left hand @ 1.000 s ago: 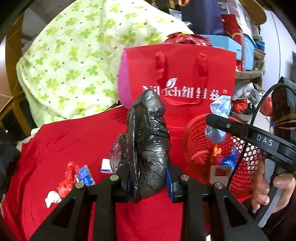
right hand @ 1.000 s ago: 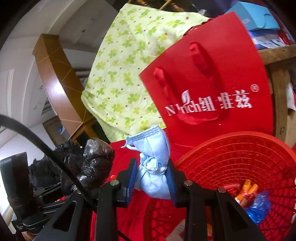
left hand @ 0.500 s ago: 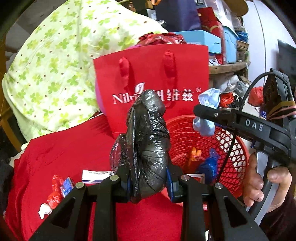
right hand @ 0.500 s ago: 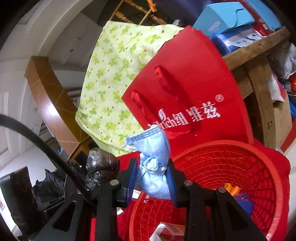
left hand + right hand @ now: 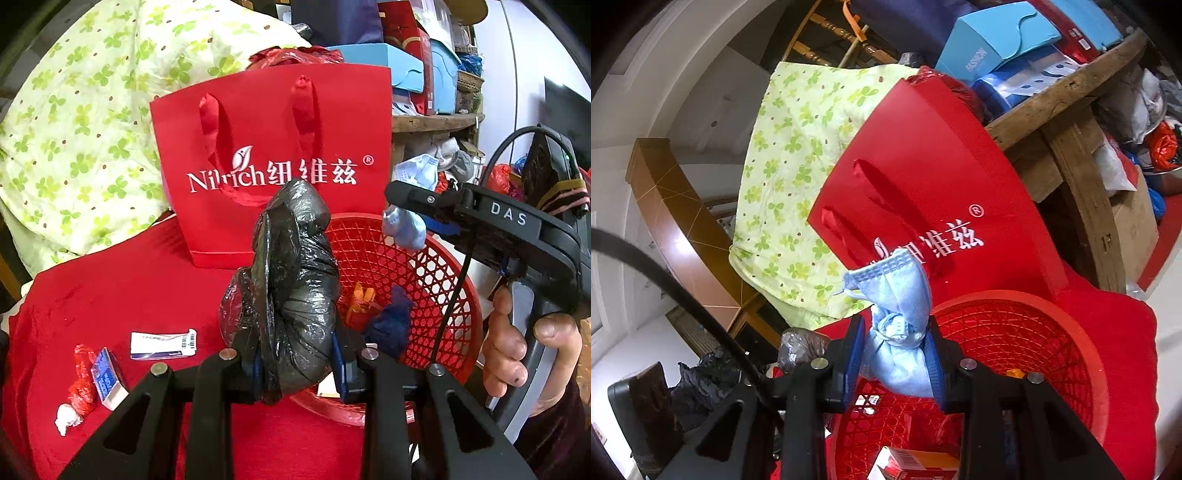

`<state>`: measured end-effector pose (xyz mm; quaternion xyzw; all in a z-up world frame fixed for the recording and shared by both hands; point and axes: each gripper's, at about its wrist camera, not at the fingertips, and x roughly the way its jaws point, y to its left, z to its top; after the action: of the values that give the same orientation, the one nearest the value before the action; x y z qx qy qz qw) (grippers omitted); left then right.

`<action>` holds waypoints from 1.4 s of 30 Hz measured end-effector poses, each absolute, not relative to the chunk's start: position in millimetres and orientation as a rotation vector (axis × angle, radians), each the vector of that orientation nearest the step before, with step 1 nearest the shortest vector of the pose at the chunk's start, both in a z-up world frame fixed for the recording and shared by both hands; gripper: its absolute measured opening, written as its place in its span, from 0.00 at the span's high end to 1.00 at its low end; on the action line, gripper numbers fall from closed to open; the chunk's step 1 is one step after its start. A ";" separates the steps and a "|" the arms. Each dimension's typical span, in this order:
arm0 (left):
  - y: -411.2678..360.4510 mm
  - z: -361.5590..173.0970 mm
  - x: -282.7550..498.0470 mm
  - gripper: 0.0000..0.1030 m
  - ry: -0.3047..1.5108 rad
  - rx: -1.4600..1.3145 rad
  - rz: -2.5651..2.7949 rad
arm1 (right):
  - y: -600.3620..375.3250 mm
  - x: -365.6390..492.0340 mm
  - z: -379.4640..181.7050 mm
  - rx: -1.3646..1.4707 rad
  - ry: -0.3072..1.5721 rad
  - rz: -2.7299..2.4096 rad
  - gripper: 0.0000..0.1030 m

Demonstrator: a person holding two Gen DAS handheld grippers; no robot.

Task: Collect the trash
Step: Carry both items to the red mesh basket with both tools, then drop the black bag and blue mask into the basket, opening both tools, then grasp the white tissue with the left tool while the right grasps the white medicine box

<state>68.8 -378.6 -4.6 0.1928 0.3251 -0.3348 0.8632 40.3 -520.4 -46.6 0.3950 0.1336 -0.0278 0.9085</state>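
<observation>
Now our left hand-held gripper (image 5: 297,369) clamps the black bag (image 5: 291,280); our right hand-held gripper (image 5: 895,363), jaws opening, still pinches the mask (image 5: 897,325) over the basket (image 5: 1086,354).

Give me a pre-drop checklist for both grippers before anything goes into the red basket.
1. Left gripper shut on the black plastic bag: ok.
2. Right gripper has the blue face mask between its jaws, which are opening: ok.
3. Mask over the red basket: ok.
4. Black bag fully over the basket: cannot tell; it hangs near the rim.
5. Room in the basket: ok.
6. Table cleared: not ok; the white slip and small blue box remain.
</observation>
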 end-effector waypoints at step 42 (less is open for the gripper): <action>-212.4 -33.1 103.1 0.25 0.697 0.272 -0.456 | -408.8 63.0 8.2 0.600 0.092 0.163 0.31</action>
<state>103.1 -212.4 -33.1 0.1318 0.3376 -0.2209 0.9055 63.0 -408.8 8.2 0.2949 0.0452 0.0800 0.9511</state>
